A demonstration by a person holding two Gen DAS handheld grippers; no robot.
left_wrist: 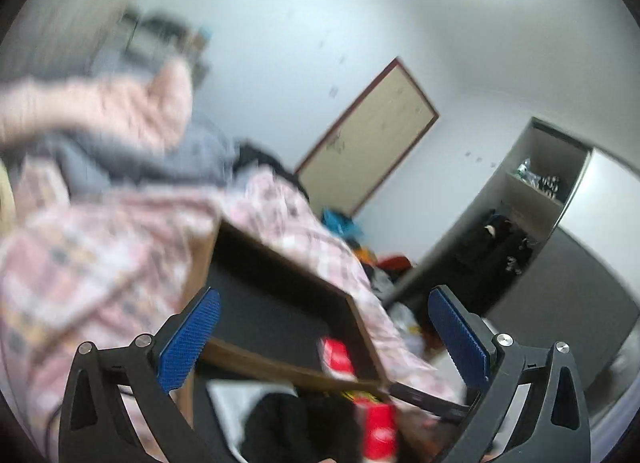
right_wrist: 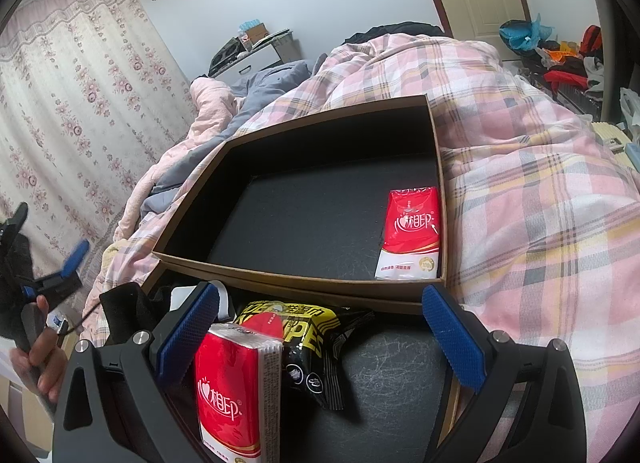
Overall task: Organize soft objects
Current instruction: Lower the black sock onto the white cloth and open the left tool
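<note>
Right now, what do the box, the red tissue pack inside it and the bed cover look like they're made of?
Box: likely cardboard, brown raw edges, matte black lining inside.
Tissue pack: thin glossy plastic film, going by the sheen and printed lettering, presumably over soft paper tissues.
Bed cover: woven fabric, probably cotton, matte pink plaid, with soft rumpled folds.

The left wrist view, tilted and blurred, looks nearly level across the box [left_wrist: 280, 303] toward the far wall. The right wrist view looks down, close over the same box [right_wrist: 320, 287] on the bed [right_wrist: 540, 191].
</note>
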